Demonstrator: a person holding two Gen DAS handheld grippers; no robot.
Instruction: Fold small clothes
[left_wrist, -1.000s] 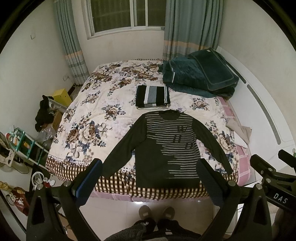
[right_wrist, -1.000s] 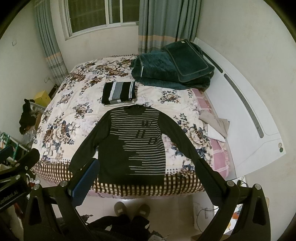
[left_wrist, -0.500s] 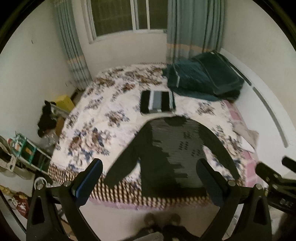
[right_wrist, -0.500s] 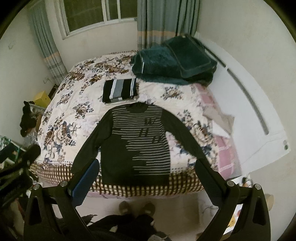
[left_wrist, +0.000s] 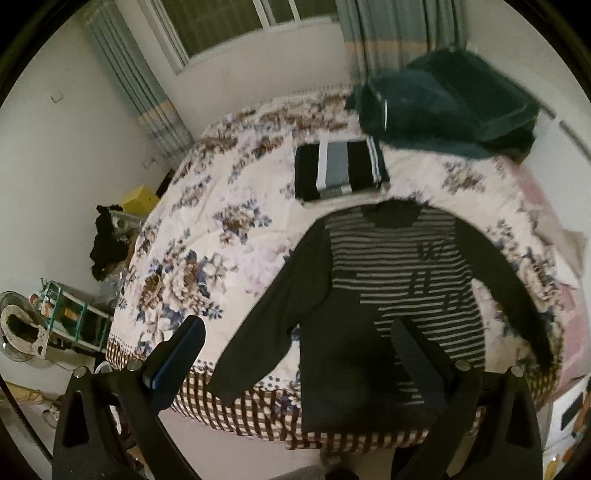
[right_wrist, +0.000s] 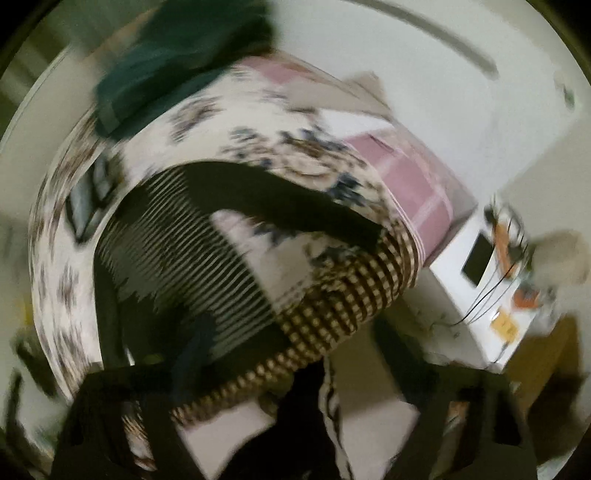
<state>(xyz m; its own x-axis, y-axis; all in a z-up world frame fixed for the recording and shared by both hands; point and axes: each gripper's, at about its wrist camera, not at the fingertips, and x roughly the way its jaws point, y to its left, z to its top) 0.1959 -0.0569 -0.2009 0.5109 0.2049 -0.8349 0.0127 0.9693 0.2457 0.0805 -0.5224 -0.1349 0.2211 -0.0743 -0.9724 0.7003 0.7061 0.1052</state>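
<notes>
A dark long-sleeved sweater (left_wrist: 388, 295) with grey stripes lies flat on the floral bed cover (left_wrist: 207, 258), sleeves spread and hem at the near edge. My left gripper (left_wrist: 295, 350) hovers open above its left sleeve and lower body, holding nothing. The right wrist view is badly blurred and tilted. It shows the sweater (right_wrist: 177, 240) and its right sleeve running toward the bed's near right corner. My right gripper (right_wrist: 295, 350) is above that checked bed edge. Its jaws are closing, still apart, and nothing is pressed between them.
A folded black, grey and white striped garment (left_wrist: 340, 170) lies beyond the sweater's collar. Teal blankets (left_wrist: 443, 110) are piled at the head of the bed. A white nightstand (right_wrist: 480, 280) with cables stands at the right, and a cluttered rack (left_wrist: 74, 317) at the left.
Both grippers have dropped toward the bed, so the sweater looks larger. The right view has rolled and swung to the bed's near right corner. The right fingers stand closer together than before.
</notes>
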